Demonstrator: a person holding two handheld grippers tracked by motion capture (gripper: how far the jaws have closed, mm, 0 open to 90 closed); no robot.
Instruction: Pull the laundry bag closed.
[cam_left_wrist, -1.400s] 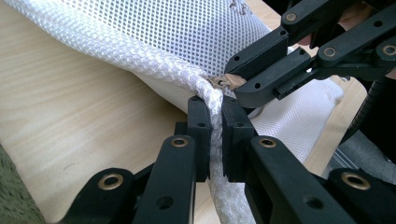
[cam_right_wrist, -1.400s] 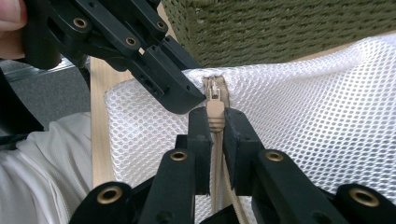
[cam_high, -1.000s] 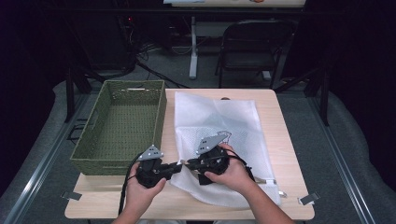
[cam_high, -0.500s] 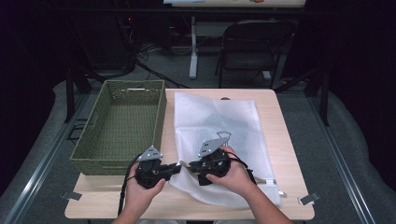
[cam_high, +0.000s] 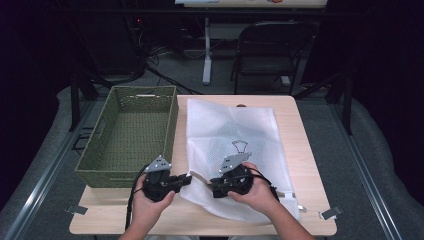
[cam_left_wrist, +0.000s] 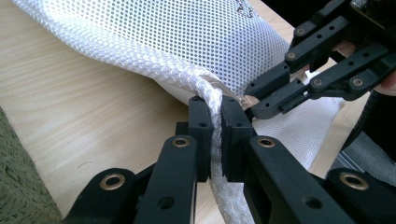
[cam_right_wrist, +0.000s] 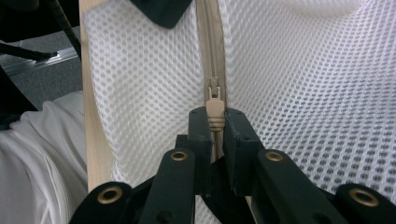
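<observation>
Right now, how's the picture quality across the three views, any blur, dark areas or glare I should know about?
High view: the table is evenly lit, the room behind falls into near black, and the image is soft. Left gripper view: the mesh bag is sharp and bright, without glare; the nearest jaw parts are slightly soft. Right gripper view: the zipper pull and mesh are crisp, the top corners dark.

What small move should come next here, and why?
Probably the right hand-held gripper should draw the beige zipper pull along the zipper, away from the left one. Its jaws are shut on the pull, and the left hand-held gripper is clamped on the white mesh bag corner nearby, bracing it on the table.
</observation>
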